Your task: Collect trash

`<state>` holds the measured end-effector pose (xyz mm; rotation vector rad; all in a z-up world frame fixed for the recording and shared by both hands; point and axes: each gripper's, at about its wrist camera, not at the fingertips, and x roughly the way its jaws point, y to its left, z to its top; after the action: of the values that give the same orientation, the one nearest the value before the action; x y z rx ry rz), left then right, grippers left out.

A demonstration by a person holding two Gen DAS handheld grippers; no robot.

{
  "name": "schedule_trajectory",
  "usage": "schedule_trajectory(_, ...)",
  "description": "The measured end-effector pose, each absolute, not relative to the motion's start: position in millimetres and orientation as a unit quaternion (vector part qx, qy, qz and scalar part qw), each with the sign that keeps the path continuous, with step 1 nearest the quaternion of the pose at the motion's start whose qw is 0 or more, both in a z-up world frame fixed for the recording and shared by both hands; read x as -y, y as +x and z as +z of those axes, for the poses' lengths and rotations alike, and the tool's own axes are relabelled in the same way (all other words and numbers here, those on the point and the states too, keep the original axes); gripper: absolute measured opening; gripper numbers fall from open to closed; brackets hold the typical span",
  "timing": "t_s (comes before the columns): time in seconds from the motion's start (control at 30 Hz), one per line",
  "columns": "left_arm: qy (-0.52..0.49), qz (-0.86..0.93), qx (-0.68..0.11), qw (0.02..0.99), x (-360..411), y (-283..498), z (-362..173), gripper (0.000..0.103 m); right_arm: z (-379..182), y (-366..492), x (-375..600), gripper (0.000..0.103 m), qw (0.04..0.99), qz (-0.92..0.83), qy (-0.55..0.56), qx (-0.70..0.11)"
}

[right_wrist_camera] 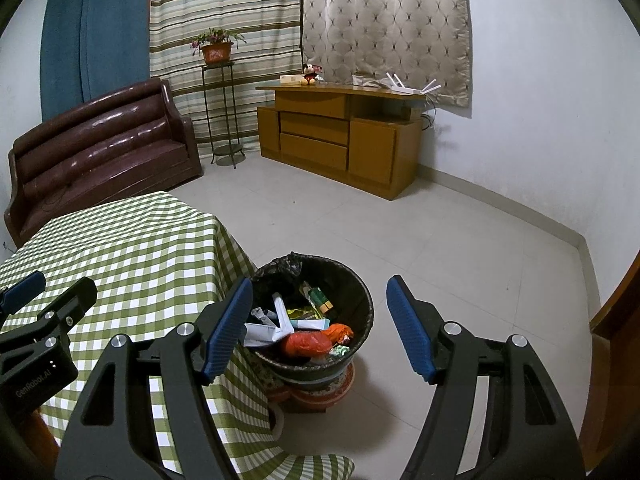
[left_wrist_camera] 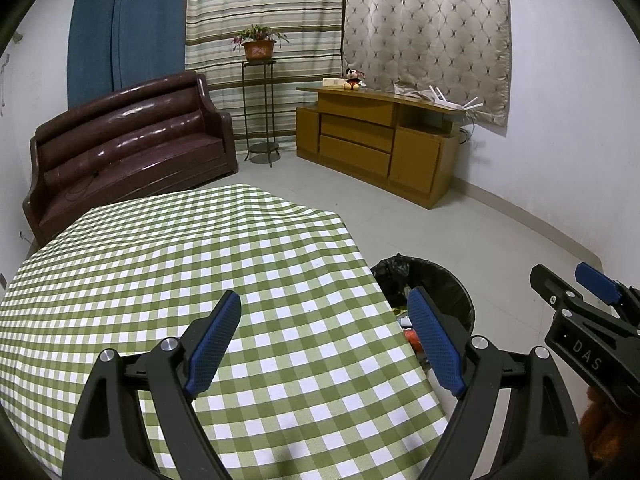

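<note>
Flanking table (right_wrist_camera: 120, 248), full bin (right_wrist_camera: 360, 300), sofa (right_wrist_camera: 100, 148) behind

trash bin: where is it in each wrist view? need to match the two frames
Left wrist: trash bin sits lower right of centre, half hidden behind the table edge and the left claw's right finger.
Right wrist: trash bin sits bottom centre, between the right claw's fingers, full of litter.
Shared landmark: wooden cabinet against the far wall.

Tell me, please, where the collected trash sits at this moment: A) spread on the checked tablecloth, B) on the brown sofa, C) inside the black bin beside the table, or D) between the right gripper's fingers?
C: the right wrist view shows wrappers and paper piled inside the black bin beside the table.
</note>
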<state>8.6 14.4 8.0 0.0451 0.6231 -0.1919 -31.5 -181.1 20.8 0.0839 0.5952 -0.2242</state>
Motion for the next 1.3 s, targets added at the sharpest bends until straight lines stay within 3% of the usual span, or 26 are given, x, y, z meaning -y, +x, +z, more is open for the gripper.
schedule_trajectory(1.3, 0.025, -0.098, -0.301, 0.948, -12.5, 6.5, 12.3, 0.083, 21.3, -32.5, 180.7, 0.068, 0.949, -0.111, 0.036, -0.293)
